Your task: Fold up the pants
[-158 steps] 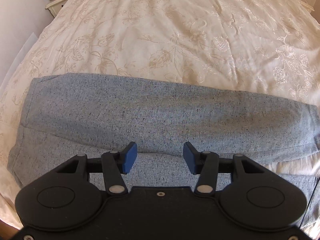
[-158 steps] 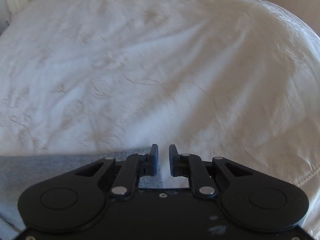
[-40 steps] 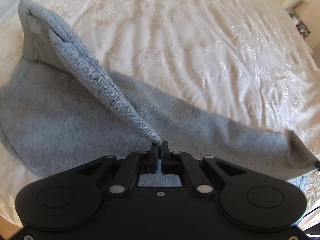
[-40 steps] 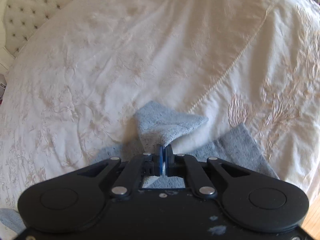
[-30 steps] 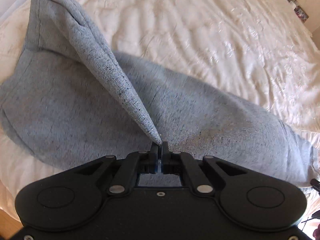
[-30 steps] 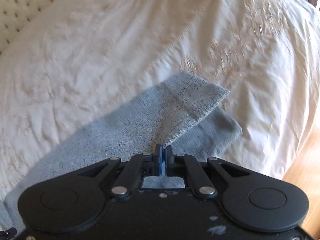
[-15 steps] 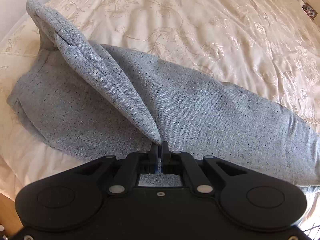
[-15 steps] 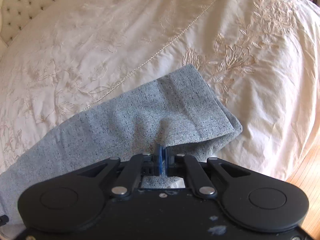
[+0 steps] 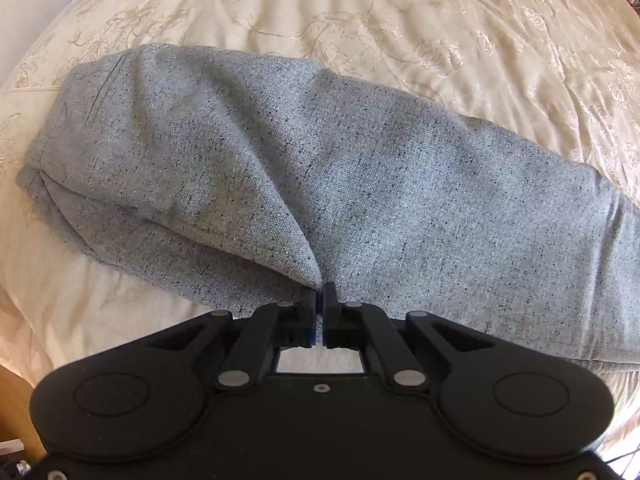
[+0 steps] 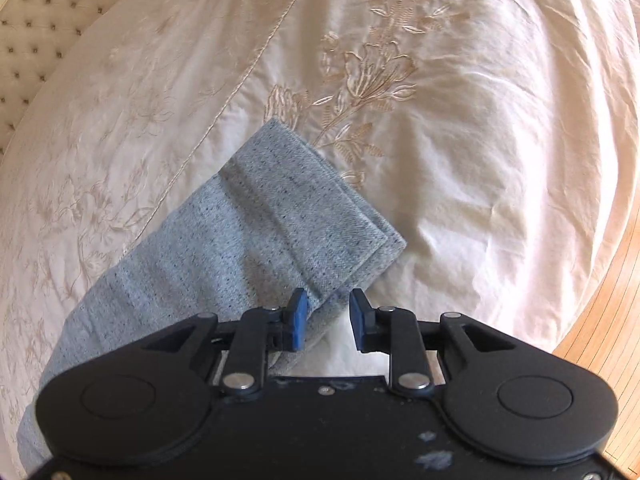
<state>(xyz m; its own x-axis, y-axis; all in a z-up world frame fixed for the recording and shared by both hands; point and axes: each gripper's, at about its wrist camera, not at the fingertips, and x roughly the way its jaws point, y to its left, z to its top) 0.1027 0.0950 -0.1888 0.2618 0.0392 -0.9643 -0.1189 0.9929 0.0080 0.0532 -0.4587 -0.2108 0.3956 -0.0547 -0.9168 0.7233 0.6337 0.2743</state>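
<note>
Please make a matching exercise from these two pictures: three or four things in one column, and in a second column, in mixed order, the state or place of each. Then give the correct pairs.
Things:
1. left gripper
2. right gripper
3. grey pants
4. wooden floor

States or places:
A. jaws apart and opening, pads not pressing the cloth
B. lying folded lengthwise on the embroidered bedspread
C. jaws shut on a pinch of grey cloth
D. beyond the bed's edge, at the right of the right wrist view

Pairs: 1-C, 2-A, 3-B, 4-D
</note>
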